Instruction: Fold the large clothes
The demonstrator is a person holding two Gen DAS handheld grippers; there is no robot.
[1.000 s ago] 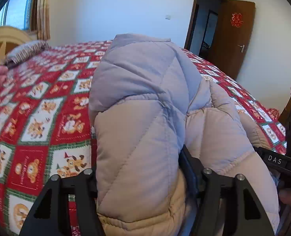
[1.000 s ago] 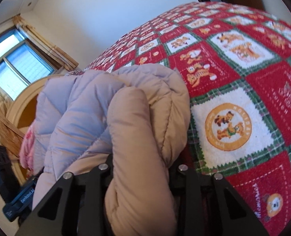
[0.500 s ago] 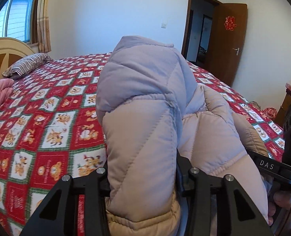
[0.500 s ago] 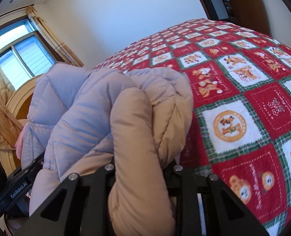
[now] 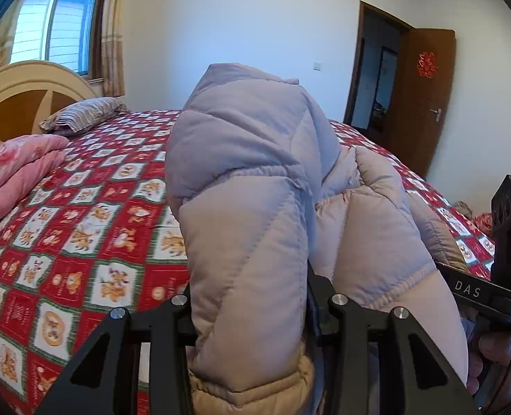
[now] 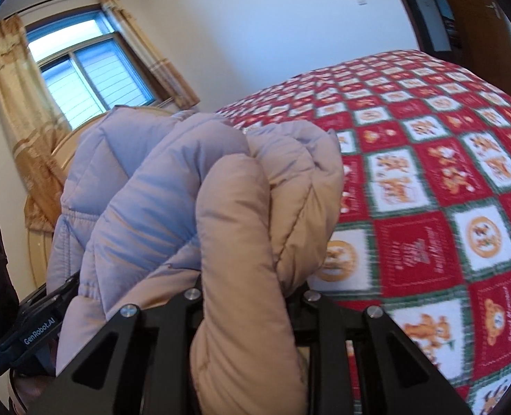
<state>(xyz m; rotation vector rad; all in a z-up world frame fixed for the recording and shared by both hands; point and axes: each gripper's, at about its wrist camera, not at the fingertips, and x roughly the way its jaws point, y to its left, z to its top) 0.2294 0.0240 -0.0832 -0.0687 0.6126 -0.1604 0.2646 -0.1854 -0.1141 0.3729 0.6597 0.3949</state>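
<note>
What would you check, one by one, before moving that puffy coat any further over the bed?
1. Left gripper clamped on the puffy coat: ok, padded fabric fills its jaws.
2. Right gripper clamped on the coat: ok, a thick tan roll sits between its jaws.
3. Both ends lifted together: ok, the coat spans from one gripper to the other.
4. Coat clear of the bedspread: cannot tell, its lower part is hidden.
5. Landing space on the bedspread: ok, open patterned cover ahead.
6. Pink quilt and striped pillow out of the way: ok, off by the headboard.
</note>
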